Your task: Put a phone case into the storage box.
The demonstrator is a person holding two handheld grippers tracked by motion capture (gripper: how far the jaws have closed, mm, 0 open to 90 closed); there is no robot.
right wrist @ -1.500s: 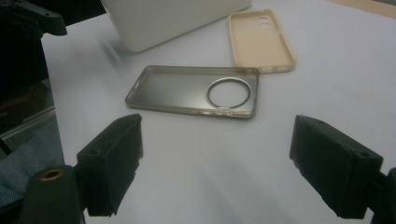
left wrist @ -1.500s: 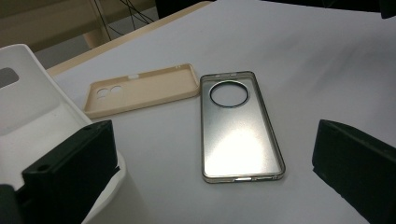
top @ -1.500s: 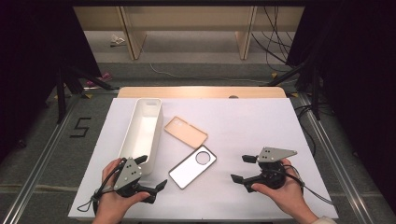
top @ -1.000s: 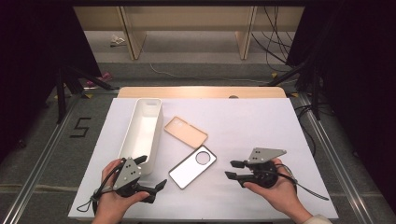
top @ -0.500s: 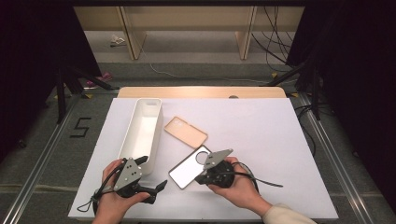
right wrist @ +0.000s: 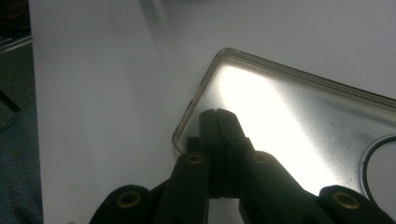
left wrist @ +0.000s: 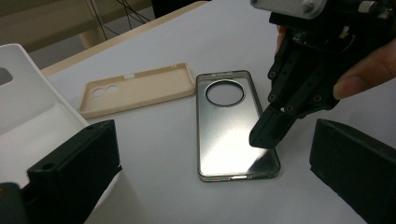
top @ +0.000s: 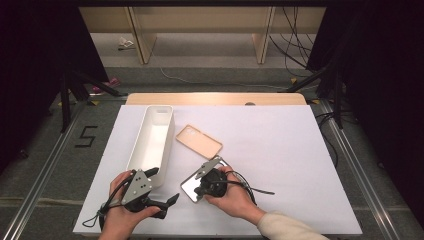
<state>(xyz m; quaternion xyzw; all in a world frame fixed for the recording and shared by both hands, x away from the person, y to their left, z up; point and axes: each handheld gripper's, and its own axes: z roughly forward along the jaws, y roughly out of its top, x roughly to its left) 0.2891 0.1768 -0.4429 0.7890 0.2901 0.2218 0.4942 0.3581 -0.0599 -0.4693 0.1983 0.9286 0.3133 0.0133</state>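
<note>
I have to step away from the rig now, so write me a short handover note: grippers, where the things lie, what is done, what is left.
Right gripper: jaws shut with nothing between them, tips down on the near end of the clear phone case, inside its rim.
Left gripper: jaws open, holding nothing, resting at the table's near edge beside the white bin.
Beige phone case: lies open side up between the bin and the clear case.
Done: neither case lifted; the bin looks empty.
Left: probably moving the cases, perhaps into the bin.
</note>
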